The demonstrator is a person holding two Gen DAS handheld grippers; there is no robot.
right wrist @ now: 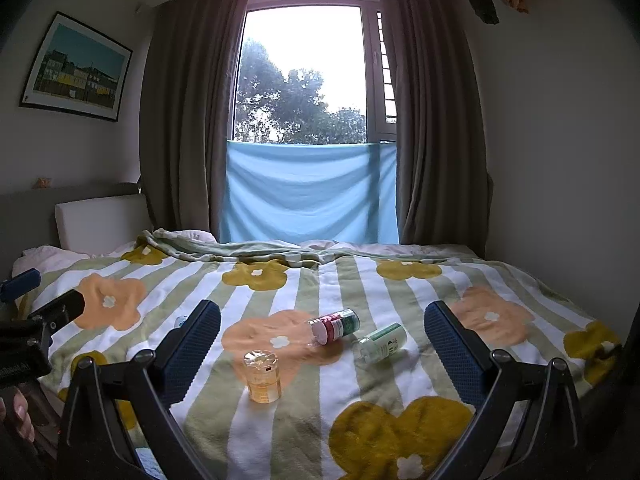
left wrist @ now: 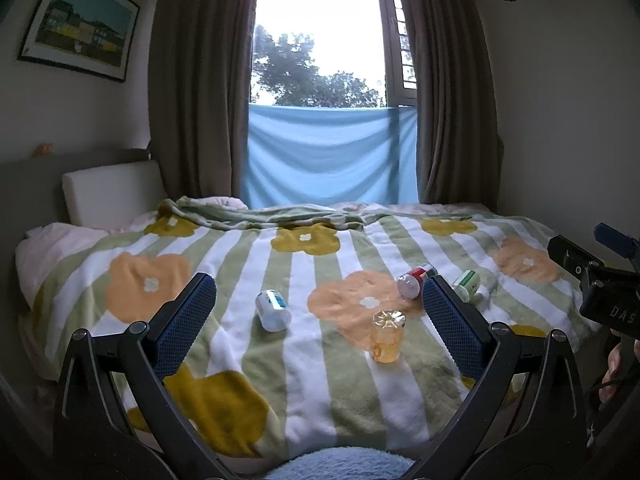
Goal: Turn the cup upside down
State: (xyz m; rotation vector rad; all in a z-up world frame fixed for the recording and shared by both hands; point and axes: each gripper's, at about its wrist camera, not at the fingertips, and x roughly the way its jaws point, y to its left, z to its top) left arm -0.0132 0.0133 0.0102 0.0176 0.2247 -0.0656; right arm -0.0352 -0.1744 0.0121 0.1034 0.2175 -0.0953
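A small clear amber cup (left wrist: 387, 335) with a handle stands on the flowered blanket (left wrist: 304, 380), its patterned flat end facing up. It also shows in the right wrist view (right wrist: 263, 376). My left gripper (left wrist: 320, 304) is open and empty, held back from the cup, which lies between its blue-padded fingers (left wrist: 184, 320) toward the right one. My right gripper (right wrist: 322, 332) is open and empty, with the cup just inside its left finger (right wrist: 192, 344). The right gripper's body shows at the right edge of the left wrist view (left wrist: 600, 280).
A white bottle (left wrist: 273, 310) lies left of the cup. A red-labelled bottle (right wrist: 334, 326) and a green-labelled bottle (right wrist: 380, 345) lie on their sides behind the cup. A pillow (right wrist: 100, 220), curtains and a window stand at the bed's far side.
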